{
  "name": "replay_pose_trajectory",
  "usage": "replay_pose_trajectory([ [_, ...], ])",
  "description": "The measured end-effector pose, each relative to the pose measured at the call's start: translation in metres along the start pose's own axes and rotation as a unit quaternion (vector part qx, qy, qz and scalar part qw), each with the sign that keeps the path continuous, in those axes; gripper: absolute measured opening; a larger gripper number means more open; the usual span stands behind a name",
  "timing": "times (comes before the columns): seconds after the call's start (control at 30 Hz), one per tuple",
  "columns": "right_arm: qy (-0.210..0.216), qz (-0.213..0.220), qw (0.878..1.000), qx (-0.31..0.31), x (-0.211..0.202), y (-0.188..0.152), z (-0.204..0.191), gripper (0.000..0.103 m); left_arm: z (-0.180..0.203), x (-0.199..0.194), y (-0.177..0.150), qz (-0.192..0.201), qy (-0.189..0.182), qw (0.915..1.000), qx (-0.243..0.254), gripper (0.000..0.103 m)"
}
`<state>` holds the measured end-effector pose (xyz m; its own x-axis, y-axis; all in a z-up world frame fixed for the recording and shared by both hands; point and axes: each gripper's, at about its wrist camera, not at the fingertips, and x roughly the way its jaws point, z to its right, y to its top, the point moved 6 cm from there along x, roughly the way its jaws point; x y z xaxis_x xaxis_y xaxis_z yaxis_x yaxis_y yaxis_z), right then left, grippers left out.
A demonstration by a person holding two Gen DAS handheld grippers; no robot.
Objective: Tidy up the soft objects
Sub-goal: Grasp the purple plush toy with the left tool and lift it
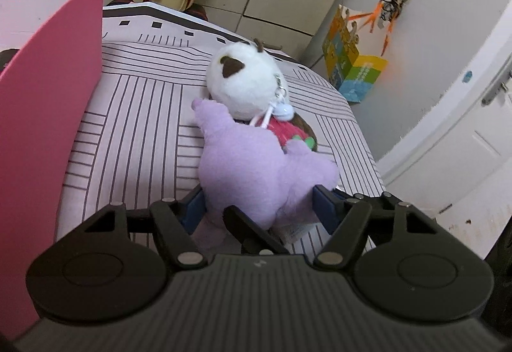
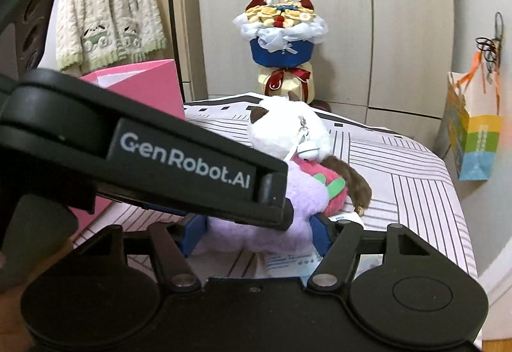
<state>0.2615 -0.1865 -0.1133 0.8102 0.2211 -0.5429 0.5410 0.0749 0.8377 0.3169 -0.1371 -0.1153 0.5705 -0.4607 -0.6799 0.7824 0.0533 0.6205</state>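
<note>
Item, soft toys, not yet sorted: purple plush (image 1: 252,166) and white plush (image 1: 243,79) lie touching on the striped table (image 1: 134,115), beside the pink box (image 1: 48,95) (contents hidden). Left gripper (image 1: 259,201) and right gripper (image 2: 256,232) both stand part-open around the purple plush's near end, blue pads (image 1: 323,201) touching its sides; whether either squeezes cannot be told. Both toys remain to be boxed, by my judgement.

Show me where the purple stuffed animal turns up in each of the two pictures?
Left wrist view: purple plush, centre, lying on the striped cloth between the blue pads.
Right wrist view: purple plush, lower centre, partly hidden behind the other black tool.
Shared landmark: the white plush just beyond it.
</note>
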Motion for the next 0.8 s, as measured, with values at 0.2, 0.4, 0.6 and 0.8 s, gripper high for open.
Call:
replay_pose_trajectory([
  [0.2,0.0,-0.009,1.0,0.009,-0.019,-0.005,-0.011,0.072,0.005,-0.022,-0.012,-0.017,-0.003,0.9997,0.018,0.07],
  [0.4,0.005,-0.032,0.999,0.029,-0.038,-0.01,-0.02,0.073,0.012,-0.045,-0.027,-0.036,-0.008,0.9981,0.049,0.068],
  [0.6,0.009,-0.06,0.998,0.032,-0.062,-0.023,-0.032,0.073,0.014,-0.067,-0.049,-0.058,-0.023,0.9964,0.058,0.068],
  [0.8,-0.001,-0.079,0.997,0.002,-0.088,-0.022,-0.049,0.073,0.018,-0.092,-0.063,-0.068,-0.044,0.995,0.058,0.068],
])
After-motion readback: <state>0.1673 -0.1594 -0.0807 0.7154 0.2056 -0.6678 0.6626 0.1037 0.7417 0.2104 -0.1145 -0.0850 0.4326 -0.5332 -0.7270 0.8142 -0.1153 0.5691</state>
